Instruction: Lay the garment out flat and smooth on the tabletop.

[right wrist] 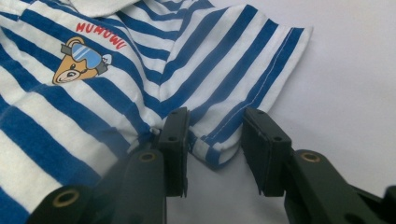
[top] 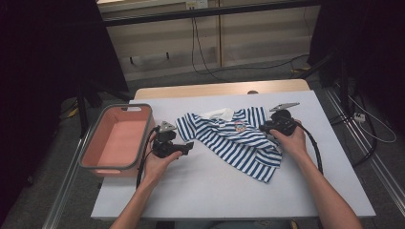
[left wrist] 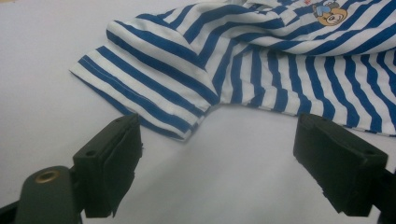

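Lying crumpled on the white table [top: 215, 191], the blue-and-white striped shirt [top: 234, 138] sits near the middle in the high view, with a pink basket [top: 93, 143] well off to its left at the table's edge. The left gripper [top: 187, 147] is held between basket and shirt, just short of the near sleeve; the right gripper [top: 268, 129] rests at the shirt's far side, over the other sleeve. Nothing lies between either gripper and the cloth.

In the left gripper view, the jaws stand wide apart above bare table, the sleeve hem [left wrist: 135, 100] just ahead of the left jaw and not touched.

The right gripper view adds what the high view leaves too small: a bear badge [right wrist: 79, 60] with red lettering on the chest, and the jaws partly closed, straddling the sleeve's corner [right wrist: 210, 144] without clamping it.
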